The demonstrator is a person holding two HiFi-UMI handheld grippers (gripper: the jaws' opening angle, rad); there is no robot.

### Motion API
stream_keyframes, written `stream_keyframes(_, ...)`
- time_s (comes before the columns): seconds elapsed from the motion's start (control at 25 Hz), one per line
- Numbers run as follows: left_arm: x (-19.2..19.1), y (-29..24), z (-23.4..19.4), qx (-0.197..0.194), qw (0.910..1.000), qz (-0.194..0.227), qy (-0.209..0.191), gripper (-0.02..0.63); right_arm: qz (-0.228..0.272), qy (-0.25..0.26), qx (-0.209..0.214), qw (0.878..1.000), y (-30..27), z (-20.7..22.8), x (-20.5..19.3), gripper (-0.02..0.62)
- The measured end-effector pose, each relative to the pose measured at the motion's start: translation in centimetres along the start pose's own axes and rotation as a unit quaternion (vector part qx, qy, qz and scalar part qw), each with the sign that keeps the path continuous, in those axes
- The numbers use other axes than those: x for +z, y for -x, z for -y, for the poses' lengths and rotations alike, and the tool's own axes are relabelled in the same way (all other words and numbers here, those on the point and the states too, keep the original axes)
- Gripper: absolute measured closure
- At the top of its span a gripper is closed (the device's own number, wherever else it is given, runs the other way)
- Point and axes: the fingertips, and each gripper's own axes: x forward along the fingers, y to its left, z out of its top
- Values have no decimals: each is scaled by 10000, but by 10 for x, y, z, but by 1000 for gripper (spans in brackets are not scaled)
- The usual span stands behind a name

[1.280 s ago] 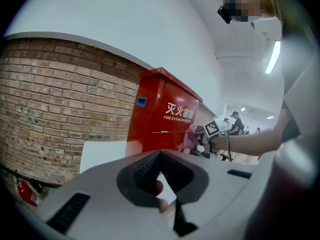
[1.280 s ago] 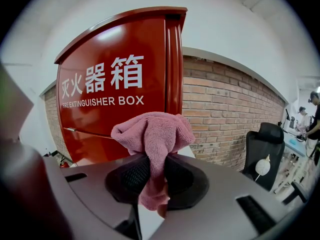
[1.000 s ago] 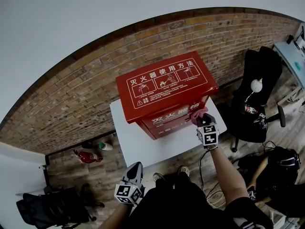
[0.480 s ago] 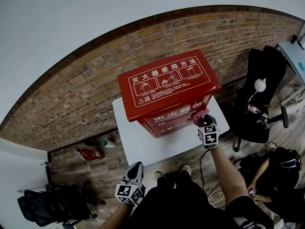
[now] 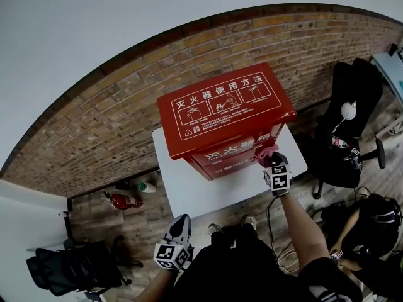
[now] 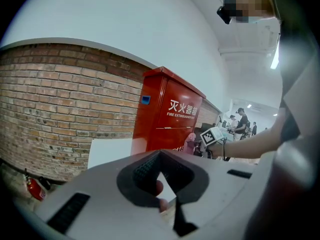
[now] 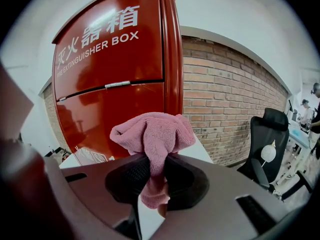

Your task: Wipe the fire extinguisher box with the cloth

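Progress, by my judgement, early to middle: my right gripper (image 5: 269, 158) has its jaws pinched on the pink terry cloth (image 7: 152, 134). The bunched head of the cloth sits at the lower front face of the tall red metal fire extinguisher box (image 5: 223, 121), near its right edge; whether cloth meets metal I cannot tell. No surface shows a wiped or unwiped mark, so I take the front as the face in hand, with the printed sloping top and the sides left to do. My left gripper (image 5: 177, 226) hangs low and well apart from the box, jaws pressed together on nothing. Count: one box, standing on one white table (image 5: 189, 190); one cloth; two grippers; one small red extinguisher (image 5: 123, 201) on the floor by the brick wall (image 5: 94, 124); two black office chairs (image 5: 352, 124).
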Motion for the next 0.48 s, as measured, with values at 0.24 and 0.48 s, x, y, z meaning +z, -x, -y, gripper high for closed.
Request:
stream_keyframes(0.24,-1,2,0,62,10000,-9,-1,589,-157,20,23,9999,-12,-1,-16,506)
stream_keyframes(0.48,-2,3,0,132,9999,-16,0,589,-319,-24,67,9995,-22,-2,-31,505)
